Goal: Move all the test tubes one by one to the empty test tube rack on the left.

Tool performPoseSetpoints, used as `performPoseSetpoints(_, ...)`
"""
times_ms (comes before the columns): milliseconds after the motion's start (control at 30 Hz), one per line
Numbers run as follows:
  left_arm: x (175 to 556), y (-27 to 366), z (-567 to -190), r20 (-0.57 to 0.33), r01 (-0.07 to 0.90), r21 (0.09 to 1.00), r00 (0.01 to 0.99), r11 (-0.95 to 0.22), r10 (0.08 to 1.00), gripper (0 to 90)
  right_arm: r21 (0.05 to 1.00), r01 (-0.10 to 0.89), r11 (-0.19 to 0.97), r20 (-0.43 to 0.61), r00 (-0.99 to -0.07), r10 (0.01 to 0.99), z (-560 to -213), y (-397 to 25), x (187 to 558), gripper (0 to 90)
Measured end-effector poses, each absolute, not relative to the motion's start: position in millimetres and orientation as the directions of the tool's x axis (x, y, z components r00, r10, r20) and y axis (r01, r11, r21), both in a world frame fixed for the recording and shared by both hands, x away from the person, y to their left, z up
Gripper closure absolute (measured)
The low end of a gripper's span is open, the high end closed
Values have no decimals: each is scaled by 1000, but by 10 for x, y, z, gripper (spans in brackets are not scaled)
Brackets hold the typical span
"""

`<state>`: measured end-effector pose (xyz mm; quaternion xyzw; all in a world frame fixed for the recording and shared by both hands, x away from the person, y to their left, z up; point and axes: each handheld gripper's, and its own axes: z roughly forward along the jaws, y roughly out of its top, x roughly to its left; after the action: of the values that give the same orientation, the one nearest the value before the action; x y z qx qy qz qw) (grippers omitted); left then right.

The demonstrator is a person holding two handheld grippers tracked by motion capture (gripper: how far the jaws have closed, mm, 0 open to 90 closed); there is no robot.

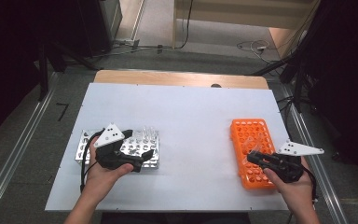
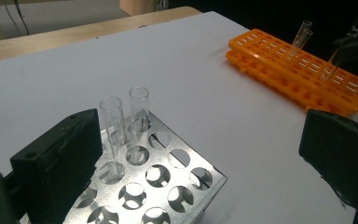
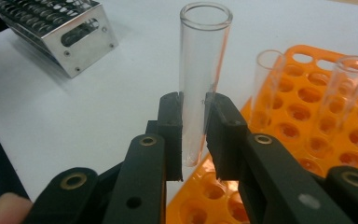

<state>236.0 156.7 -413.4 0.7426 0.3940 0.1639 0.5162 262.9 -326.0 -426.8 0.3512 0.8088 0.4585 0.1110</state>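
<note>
The right claw [image 3: 194,135] is clamping a clear test tube [image 3: 201,70] upright just above the near edge of the orange rack [image 3: 307,112] on the bench [image 1: 191,121], while the left claw [image 2: 191,154] is hovering with jaws wide apart over the metal rack [image 2: 154,186].

A white table top [image 1: 182,116] fills the middle of the high view, with a strip of pale wood [image 1: 177,78] along its far edge. Grey floor [image 1: 23,126] surrounds it, crossed by metal rails [image 1: 16,156] at left and right. Cables [image 1: 254,46] lie on the floor at upper right. Both upper corners are dark, with black furniture [image 1: 98,23] at upper left.
</note>
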Motion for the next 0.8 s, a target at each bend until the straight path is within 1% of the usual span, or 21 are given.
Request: performPoseSetpoints(800,2308,1323,-4125,-163,404,895,688,-187,707,0,835,404,374,141,-814,564,-4205,-2670,2536,739)
